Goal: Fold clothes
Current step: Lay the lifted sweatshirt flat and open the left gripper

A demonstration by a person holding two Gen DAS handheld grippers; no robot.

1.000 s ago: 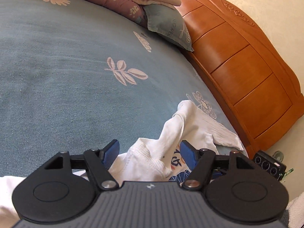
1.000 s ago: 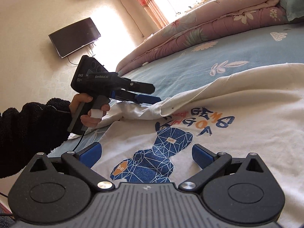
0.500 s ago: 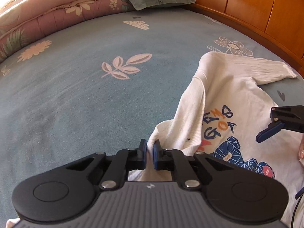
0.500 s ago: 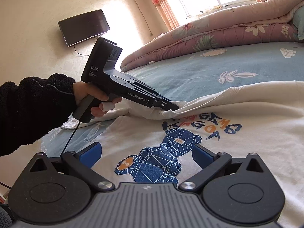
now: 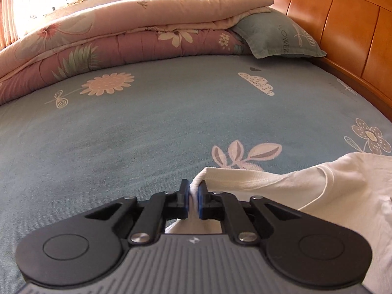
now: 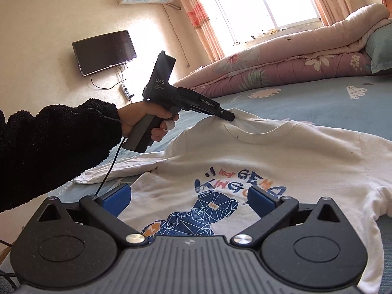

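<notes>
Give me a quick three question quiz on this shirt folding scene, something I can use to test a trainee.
1. True or false: the left gripper is shut on the white shirt.
2. The right gripper is: A) clamped on a sleeve, B) open above the shirt's printed front, C) out of view.
3. Fill in: the shirt lies on a blue ____ with flower prints.

Key
1. True: cloth is pinched between its pads near the collar.
2. B: its jaws stand apart, with nothing between them.
3. Bedsheet.
</notes>
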